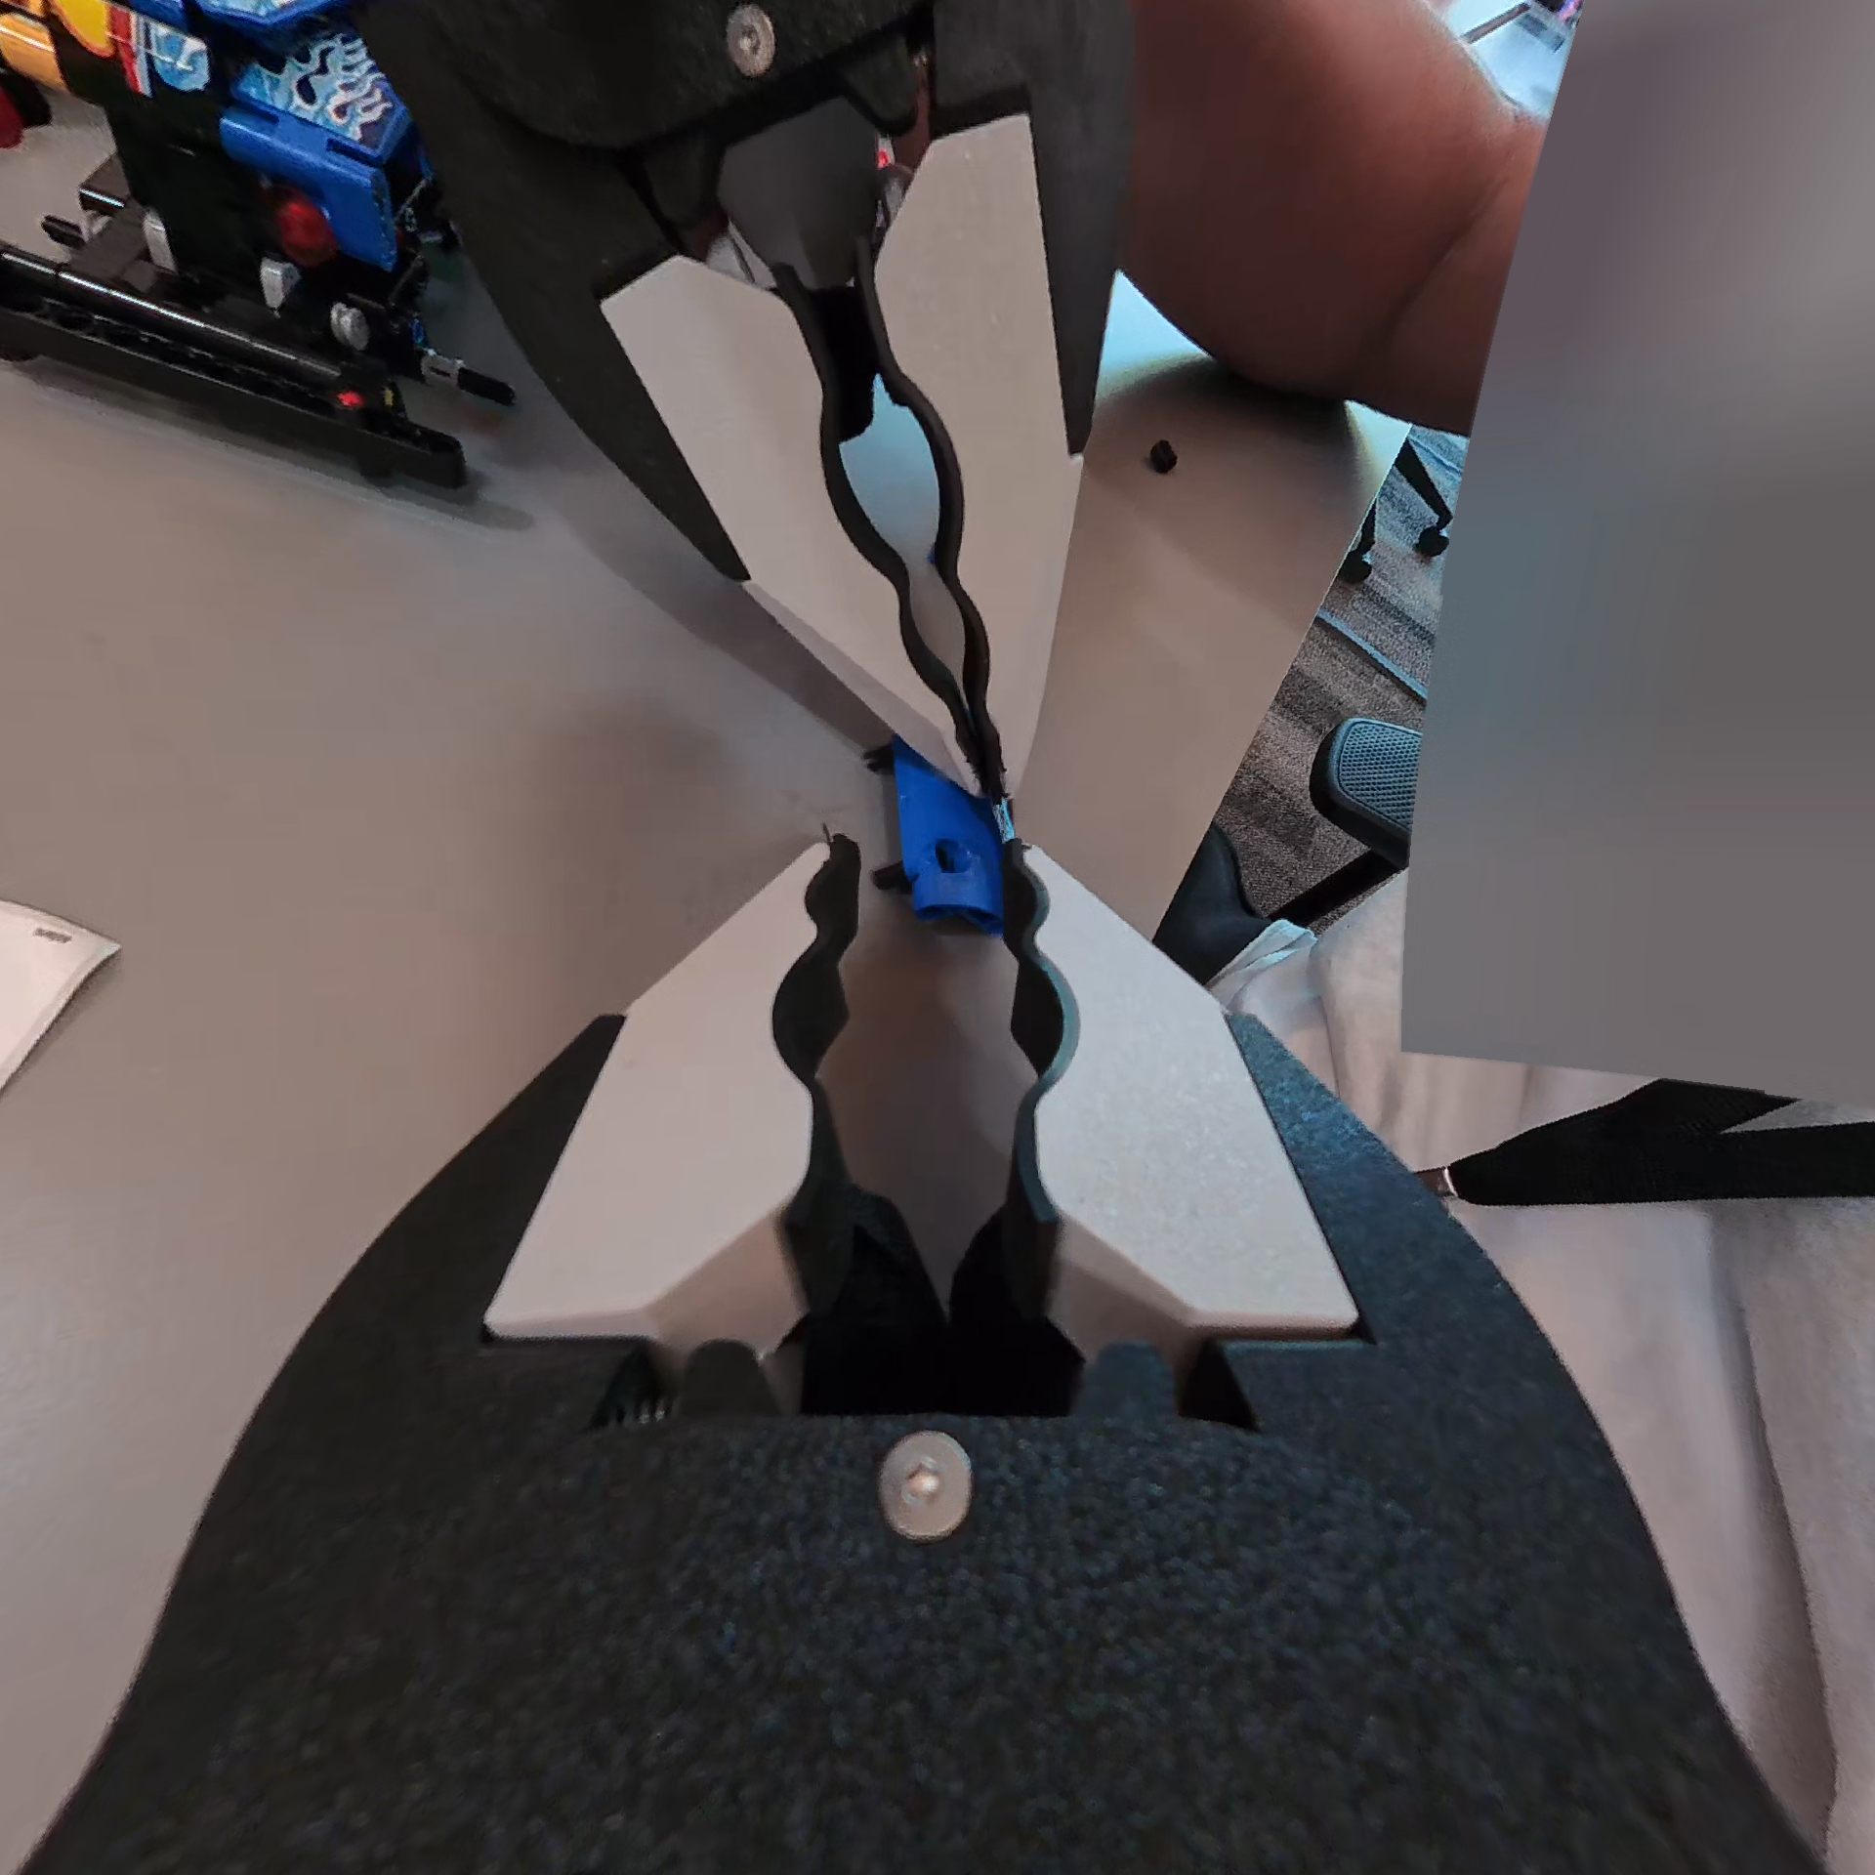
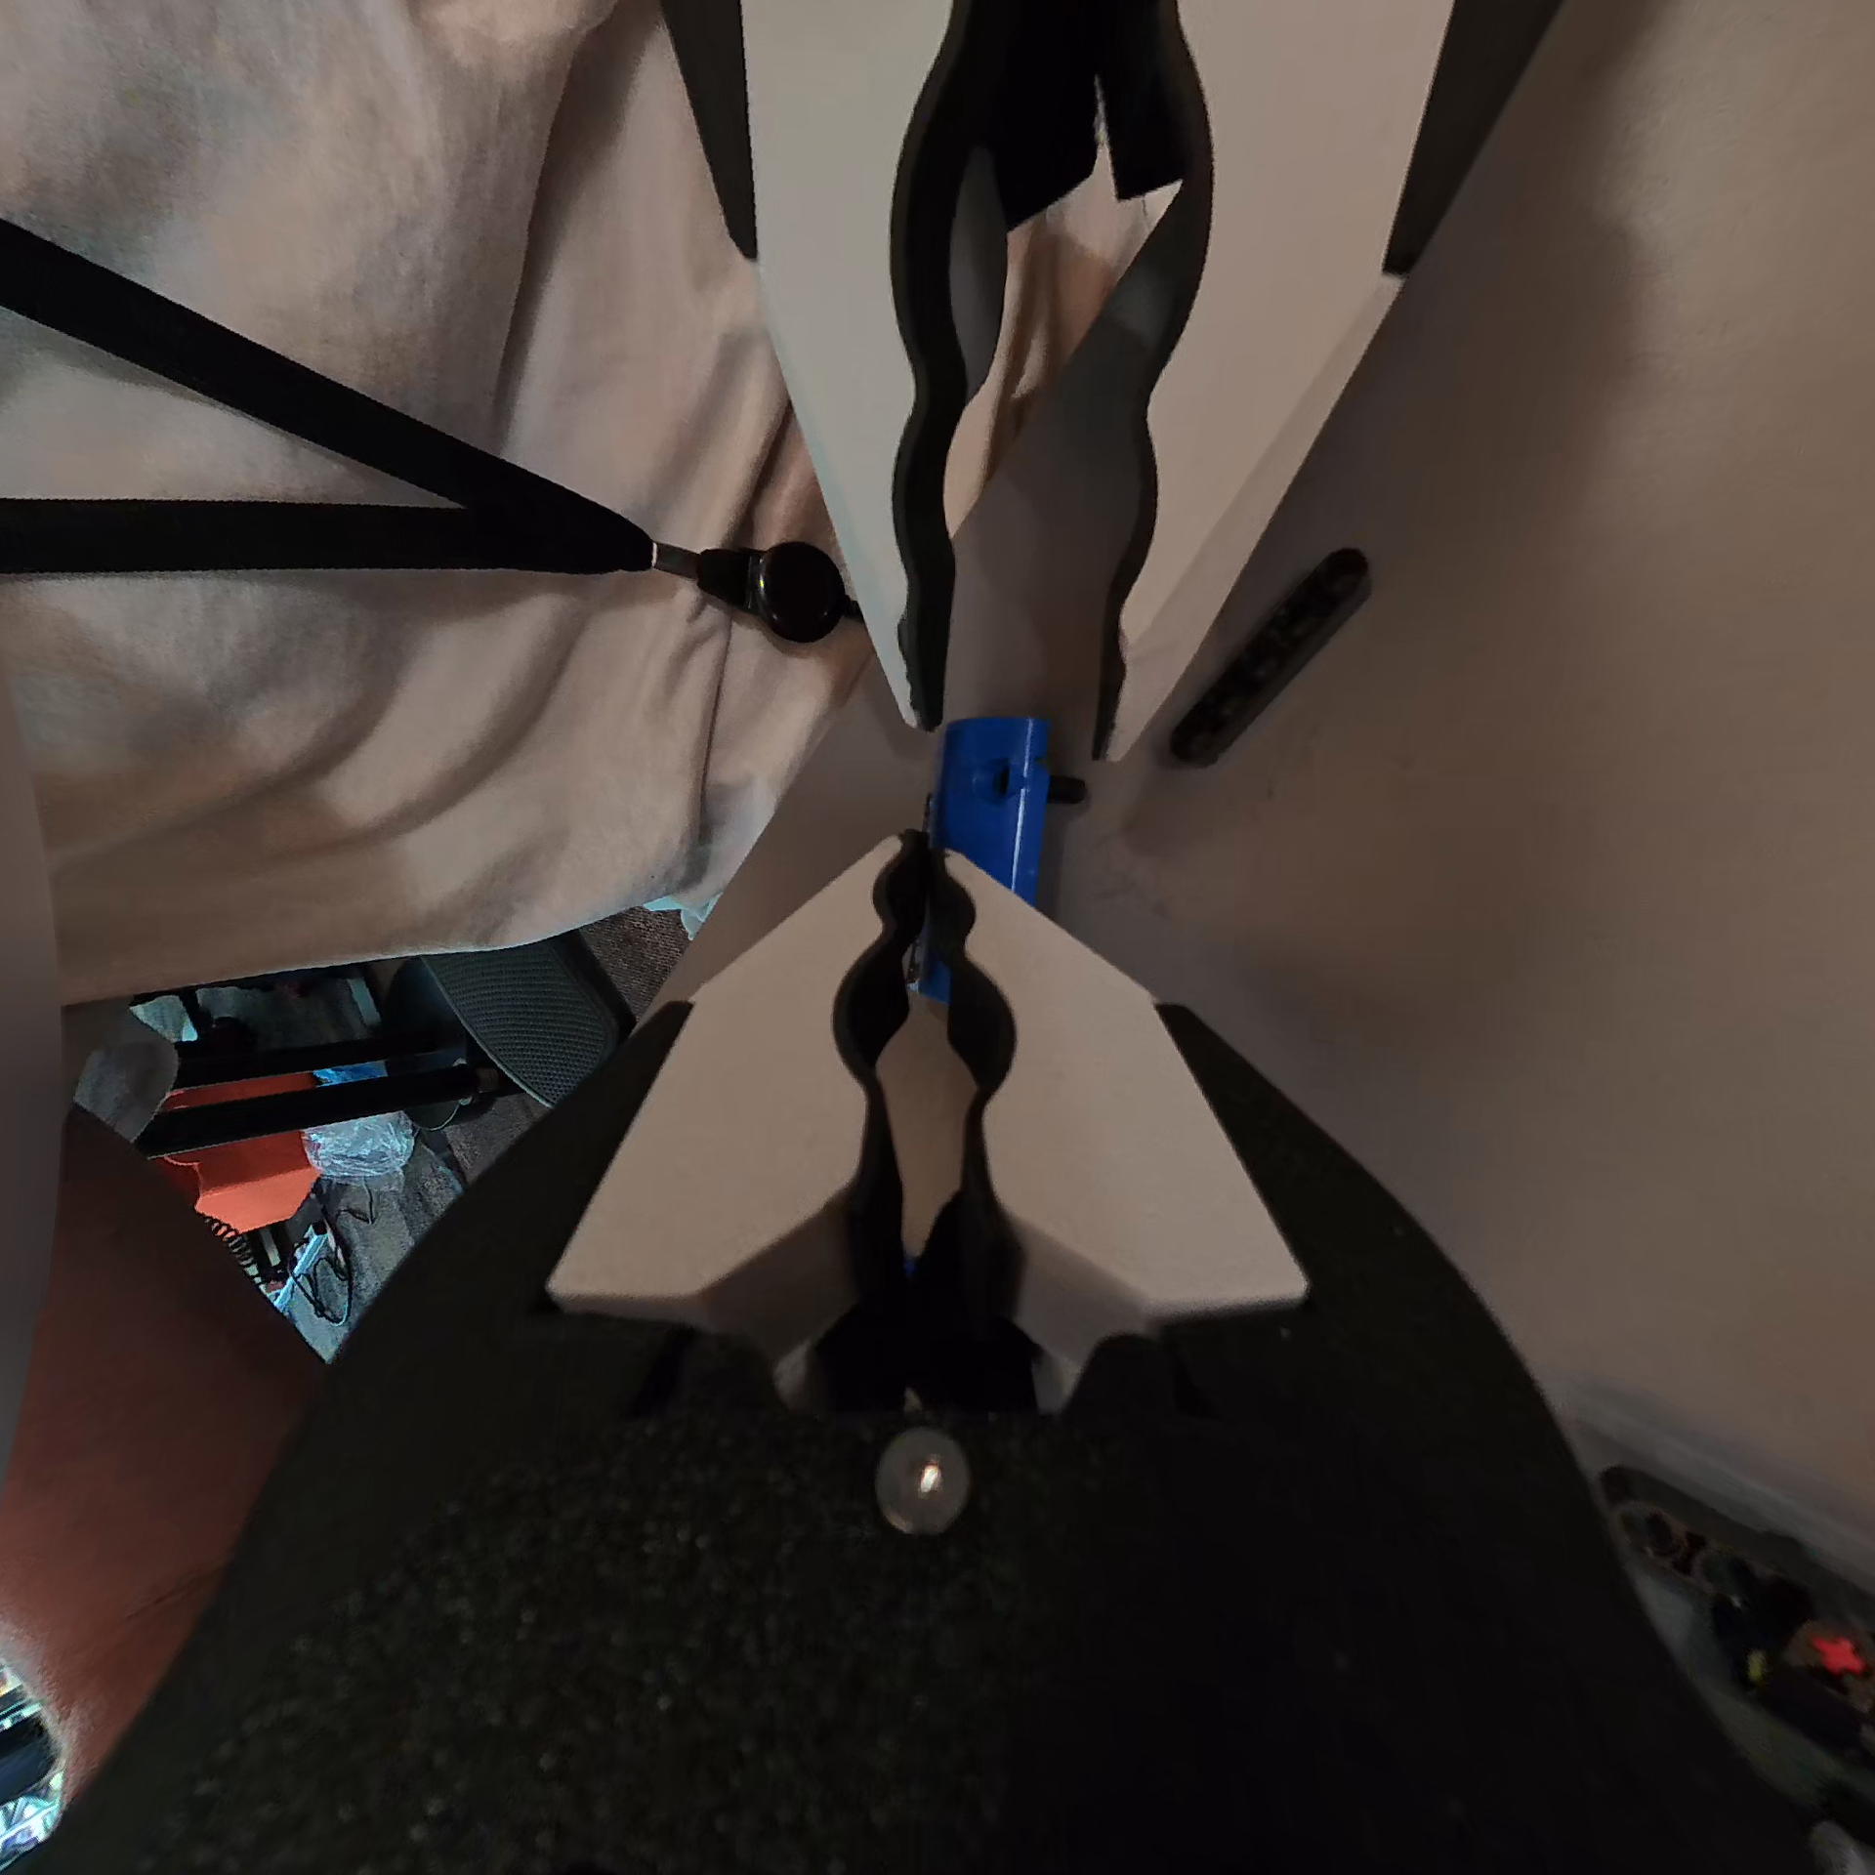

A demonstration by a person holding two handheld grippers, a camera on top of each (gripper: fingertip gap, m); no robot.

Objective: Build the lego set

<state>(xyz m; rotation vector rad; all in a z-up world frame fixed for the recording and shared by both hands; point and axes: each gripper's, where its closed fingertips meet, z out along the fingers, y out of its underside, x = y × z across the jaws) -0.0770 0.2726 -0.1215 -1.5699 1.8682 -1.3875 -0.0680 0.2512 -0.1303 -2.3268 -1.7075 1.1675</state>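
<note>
Blue lego piece (image 1: 946, 862) pinched by right tool (image 2: 925, 847); no legible markings.

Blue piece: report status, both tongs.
Right tongs shut on blue piece. Left tongs open, tips flanking it. Nothing in the way.

brick (image 1: 946, 852) between both grippers' tips

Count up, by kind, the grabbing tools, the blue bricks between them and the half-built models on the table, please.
blue piece: 1
grippers: 2 (left gripper, open; right gripper, shut on the blue piece)
part-built Lego model: 1
Total: 4
</note>
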